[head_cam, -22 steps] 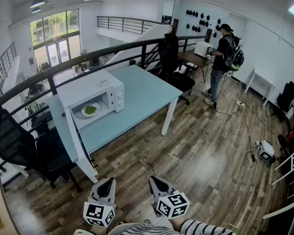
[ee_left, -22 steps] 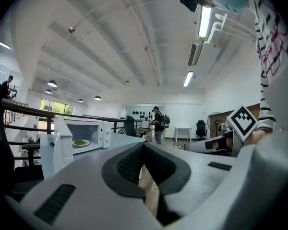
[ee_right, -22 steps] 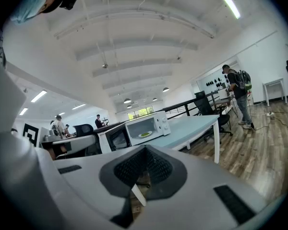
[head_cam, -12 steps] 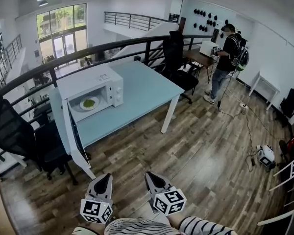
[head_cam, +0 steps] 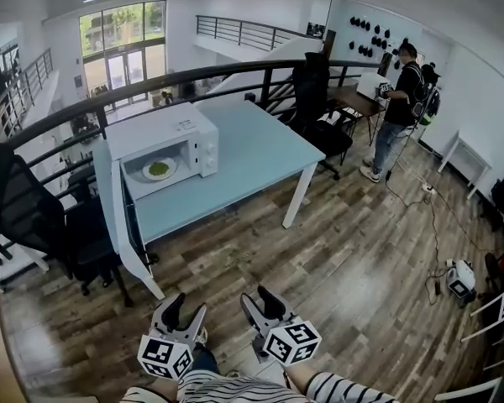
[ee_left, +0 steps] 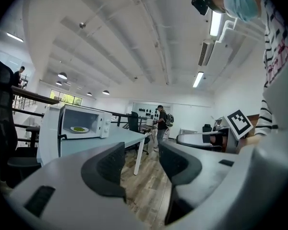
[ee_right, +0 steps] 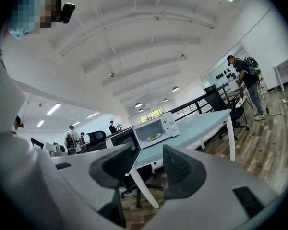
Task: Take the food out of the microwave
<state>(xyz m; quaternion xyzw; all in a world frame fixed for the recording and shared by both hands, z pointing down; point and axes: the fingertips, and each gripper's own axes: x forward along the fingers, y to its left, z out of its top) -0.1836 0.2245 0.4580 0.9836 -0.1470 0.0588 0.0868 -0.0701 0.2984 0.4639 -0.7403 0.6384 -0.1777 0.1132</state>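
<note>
A white microwave (head_cam: pixel 164 141) stands on the left end of a light blue table (head_cam: pixel 252 154), its door (head_cam: pixel 118 212) swung wide open towards me. Inside lies a white plate of green food (head_cam: pixel 159 170). Both grippers are low at the bottom of the head view, far from the table, over wooden floor. My left gripper (head_cam: pixel 183 311) is open and empty. My right gripper (head_cam: pixel 262 301) is likewise open, nothing between its fingers. The left gripper view shows the left gripper (ee_left: pixel 140 158) with the microwave (ee_left: pixel 79 122) far off; the right gripper (ee_right: pixel 146 166) likewise looks at the microwave (ee_right: pixel 156 127).
Black office chairs (head_cam: pixel 34 217) stand left of the table, another chair (head_cam: pixel 319 112) behind its far end. A black railing (head_cam: pixel 193 78) runs behind the table. A person with a backpack (head_cam: pixel 403 99) stands at a desk back right. Cables and a small device (head_cam: pixel 459 280) lie on the floor.
The table and microwave have shifted slightly right and nearer in the head view. Both grippers' jaws now show spread apart, where before they looked closer together.
</note>
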